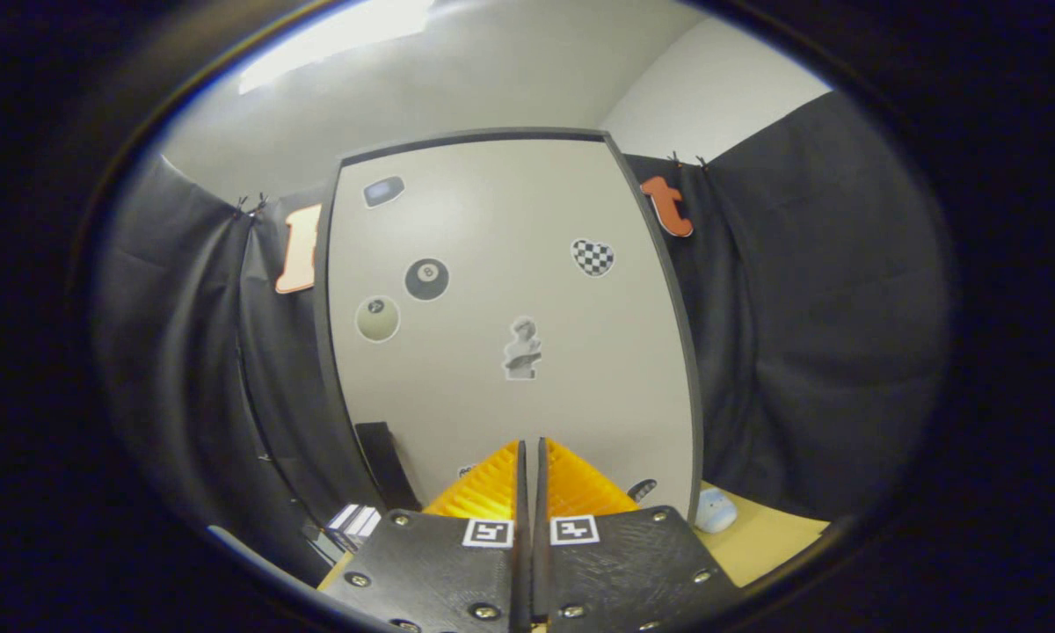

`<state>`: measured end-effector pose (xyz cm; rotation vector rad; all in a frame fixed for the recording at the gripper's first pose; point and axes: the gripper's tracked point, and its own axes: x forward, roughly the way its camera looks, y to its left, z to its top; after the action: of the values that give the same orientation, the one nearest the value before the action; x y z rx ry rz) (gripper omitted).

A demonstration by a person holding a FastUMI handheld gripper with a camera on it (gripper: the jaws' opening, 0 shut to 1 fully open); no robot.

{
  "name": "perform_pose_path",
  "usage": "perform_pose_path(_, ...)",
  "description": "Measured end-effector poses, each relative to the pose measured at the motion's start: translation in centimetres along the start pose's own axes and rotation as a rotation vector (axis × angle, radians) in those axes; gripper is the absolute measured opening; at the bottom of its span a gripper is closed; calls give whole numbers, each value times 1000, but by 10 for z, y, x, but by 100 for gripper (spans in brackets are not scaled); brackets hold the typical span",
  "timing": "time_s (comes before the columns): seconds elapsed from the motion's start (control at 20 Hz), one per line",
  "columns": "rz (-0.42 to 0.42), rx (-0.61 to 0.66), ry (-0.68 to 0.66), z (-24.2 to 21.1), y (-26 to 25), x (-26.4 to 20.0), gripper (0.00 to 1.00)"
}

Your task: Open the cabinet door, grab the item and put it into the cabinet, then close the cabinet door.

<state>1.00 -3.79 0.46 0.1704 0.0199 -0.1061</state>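
Observation:
The cabinet door stands closed straight ahead of me, a pale panel with a dark edge and several stickers on it. A dark handle sits low on its left side, left of my fingers. My gripper points at the lower middle of the door, its two fingers pressed together with nothing between them. A small pale blue item lies on the wooden table to the right of my fingers, near the door's lower right corner.
Black cloth walls hang on both sides of the cabinet. A small striped object lies low at the left, below the handle. The tabletop stretches to the right past the blue item.

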Motion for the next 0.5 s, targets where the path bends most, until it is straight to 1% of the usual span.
perform_pose_path(0.1, 66, -3, 26, -10, 24, 2, 2)
perform_pose_path(0.2, 148, -16, 75, -26, 50, 3, 21)
perform_pose_path(0.3, 198, -37, 135, -46, 70, 6, 42)
perform_pose_path(0.5, 241, -85, 175, -72, 96, 18, 49)
